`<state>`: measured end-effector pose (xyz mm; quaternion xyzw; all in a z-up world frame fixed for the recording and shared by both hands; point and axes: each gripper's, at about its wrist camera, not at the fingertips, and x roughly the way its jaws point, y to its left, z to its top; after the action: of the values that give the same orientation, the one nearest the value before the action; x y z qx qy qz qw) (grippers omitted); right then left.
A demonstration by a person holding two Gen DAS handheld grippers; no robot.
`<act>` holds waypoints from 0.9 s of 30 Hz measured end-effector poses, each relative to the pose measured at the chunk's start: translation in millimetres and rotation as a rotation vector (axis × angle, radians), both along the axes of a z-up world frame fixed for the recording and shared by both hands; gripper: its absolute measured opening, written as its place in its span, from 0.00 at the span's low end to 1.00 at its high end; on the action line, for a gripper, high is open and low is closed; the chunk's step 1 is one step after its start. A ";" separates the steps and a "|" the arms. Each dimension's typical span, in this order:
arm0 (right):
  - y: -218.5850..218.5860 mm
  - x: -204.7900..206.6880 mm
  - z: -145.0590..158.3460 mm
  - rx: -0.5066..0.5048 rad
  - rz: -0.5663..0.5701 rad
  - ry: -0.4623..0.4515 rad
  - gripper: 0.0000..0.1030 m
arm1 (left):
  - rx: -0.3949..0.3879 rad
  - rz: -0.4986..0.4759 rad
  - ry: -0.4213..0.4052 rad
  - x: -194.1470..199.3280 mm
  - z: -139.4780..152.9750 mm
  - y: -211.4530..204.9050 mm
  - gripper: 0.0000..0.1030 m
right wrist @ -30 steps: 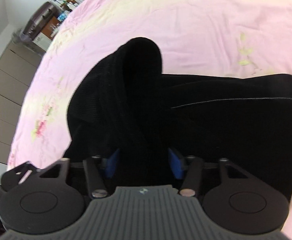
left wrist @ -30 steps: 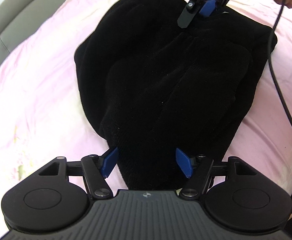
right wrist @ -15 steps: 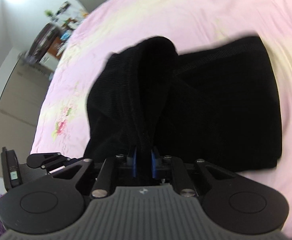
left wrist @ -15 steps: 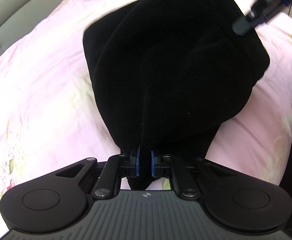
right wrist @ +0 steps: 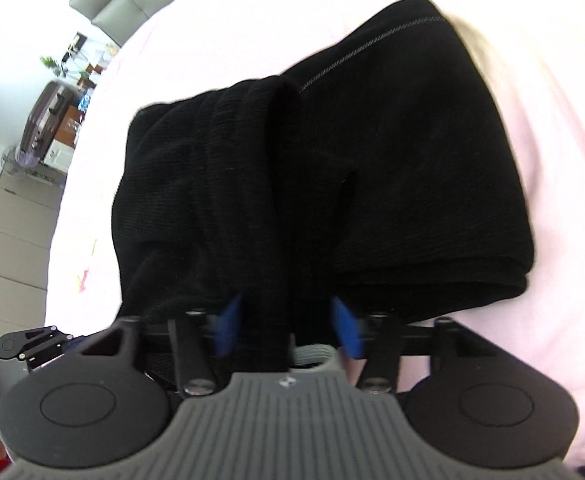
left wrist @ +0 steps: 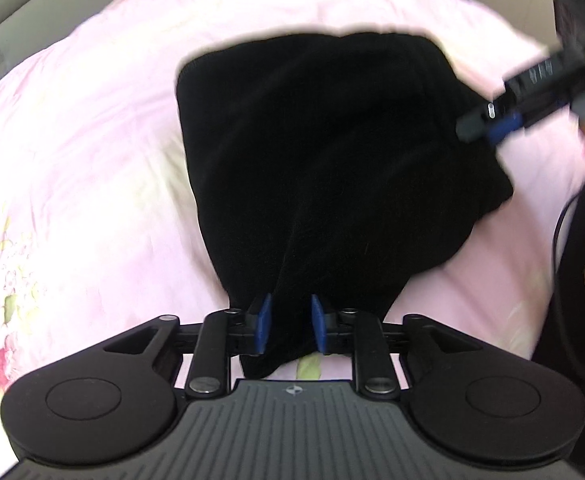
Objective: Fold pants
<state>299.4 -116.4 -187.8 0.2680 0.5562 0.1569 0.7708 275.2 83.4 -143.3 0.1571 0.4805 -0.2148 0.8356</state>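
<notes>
Both tongs just spreading, releasing pants; cloth between pads, unpinched.

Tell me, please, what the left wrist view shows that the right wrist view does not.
Only the left wrist view shows the right tongs from outside, beside the pants' far edge, and a cable. Only the right wrist view shows the grey stitched seam and furniture beyond the bed. Both share the black pants on the pink sheet, with fabric between the blue pads.

Black pants lie folded on pink bedsheet
</notes>
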 end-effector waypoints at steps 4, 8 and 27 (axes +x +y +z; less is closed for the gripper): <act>-11.3 4.7 -1.8 0.032 -0.044 0.000 0.64 | -0.071 0.087 -0.029 22.1 13.0 8.2 0.30; -14.3 20.7 -16.4 0.120 -0.077 0.044 0.74 | -0.088 0.192 -0.029 49.2 4.7 7.0 0.34; 43.0 48.6 68.5 -0.074 0.118 -0.040 0.33 | -0.167 0.415 -0.036 66.6 2.0 24.3 0.34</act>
<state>348.0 -73.4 -119.3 0.2029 0.5611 0.1868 0.7804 341.8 107.7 -141.3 -0.0112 0.4682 -0.0743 0.8804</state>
